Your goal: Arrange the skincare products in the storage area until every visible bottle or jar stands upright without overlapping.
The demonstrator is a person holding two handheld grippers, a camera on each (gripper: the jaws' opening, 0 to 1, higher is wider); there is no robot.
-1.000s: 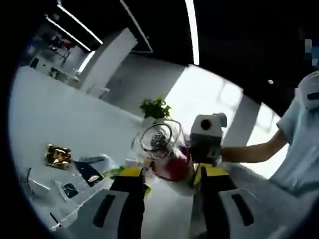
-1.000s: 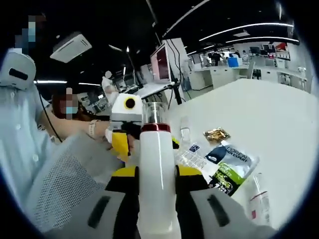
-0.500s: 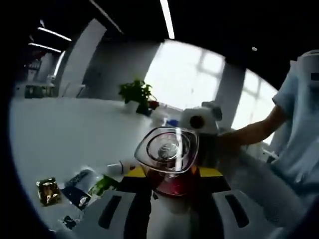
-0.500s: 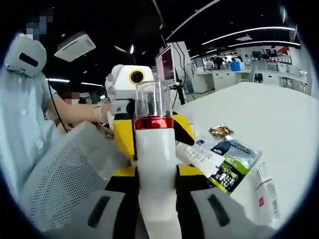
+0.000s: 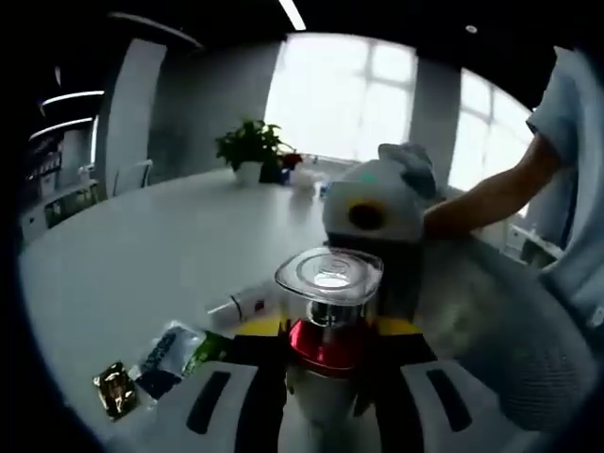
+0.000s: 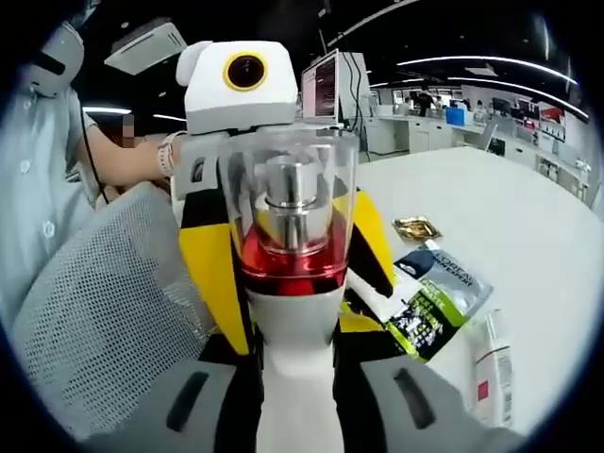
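Note:
One white bottle (image 6: 293, 330) with a red collar and a clear cap is held between both grippers. My right gripper (image 6: 297, 373) is shut on its white body, which runs up the middle of the right gripper view. The left gripper's yellow fingers (image 6: 215, 274) flank the collar just behind the cap. In the left gripper view the bottle (image 5: 328, 340) stands upright between the jaws of my left gripper (image 5: 328, 330), which is shut on it at the red collar. The right gripper's white head (image 5: 377, 203) sits close behind the cap.
A white mesh basket (image 6: 104, 311) lies beside the grippers, also seen as a mesh wall (image 5: 514, 344). On the white table lie a gold packet (image 6: 413, 227), a green-and-black sachet (image 6: 436, 300) and a tube (image 6: 491, 370). A person's arm (image 5: 491, 193) reaches in.
The two grippers have closed in on each other. The cap now looms much nearer in the right gripper view. The bottle has turned from tilted to upright in the left gripper view.

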